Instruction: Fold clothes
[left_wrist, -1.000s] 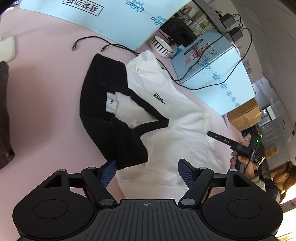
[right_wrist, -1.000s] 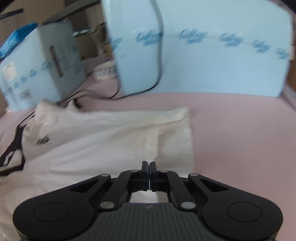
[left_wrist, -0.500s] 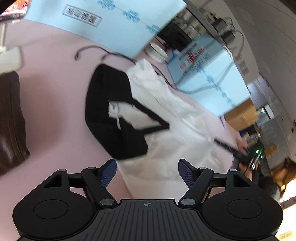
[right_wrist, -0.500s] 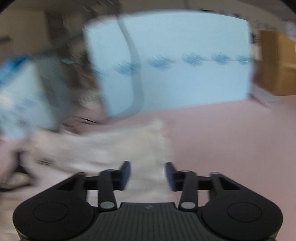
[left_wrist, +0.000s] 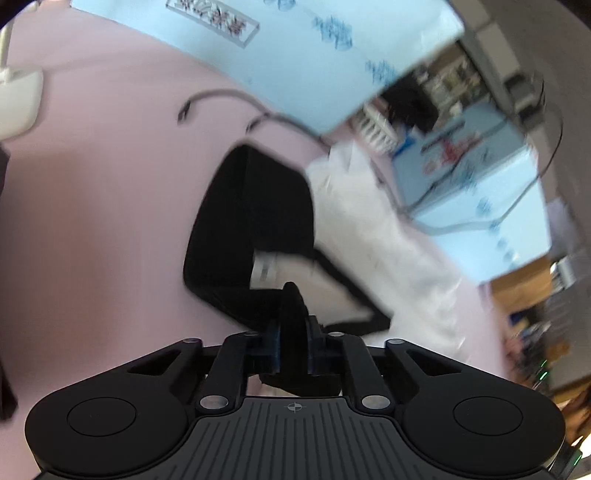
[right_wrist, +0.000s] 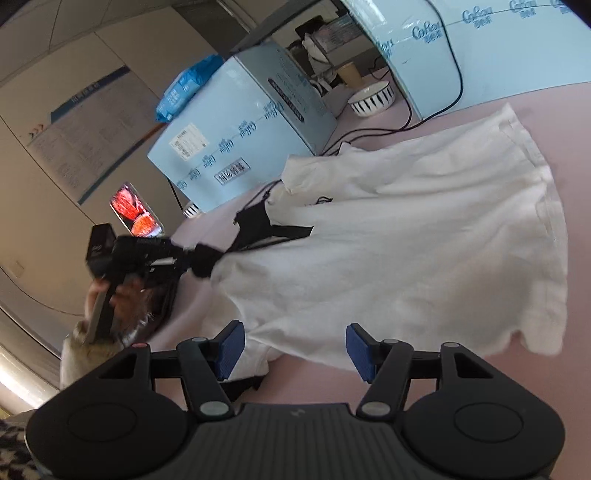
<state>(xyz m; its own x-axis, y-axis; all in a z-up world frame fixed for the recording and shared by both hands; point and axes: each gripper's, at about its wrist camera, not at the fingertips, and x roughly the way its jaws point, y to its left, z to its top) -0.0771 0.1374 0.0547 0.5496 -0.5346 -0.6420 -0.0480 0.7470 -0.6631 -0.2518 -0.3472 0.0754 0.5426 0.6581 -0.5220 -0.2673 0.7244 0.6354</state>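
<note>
Left gripper (left_wrist: 293, 349) is closing, and its jaws already pinch a bunched fold of the black sleeve (left_wrist: 255, 221); dark cloth bulges up between the pads and hangs behind them. That sleeve belongs to the white T-shirt (right_wrist: 406, 240), which lies spread across the pink table (left_wrist: 92, 203), hem toward the right edge of the right wrist view, black collar trim and a small chest logo showing near the middle. From the right wrist camera the same grip shows at a distance: the left tool, held in a hand (right_wrist: 125, 299), has the black cloth drawn out from the shirt's shoulder. Right gripper (right_wrist: 293, 345) is opening, blue pads (right_wrist: 231, 349) standing well apart, with the shirt's lower white edge lying between and just beyond them, nothing pinched. Light-blue cartons (right_wrist: 236, 140) stand behind the shirt, a striped bowl (right_wrist: 371, 99) between two of them, and black cables (right_wrist: 436, 114) trail across the table toward the shirt.
</note>
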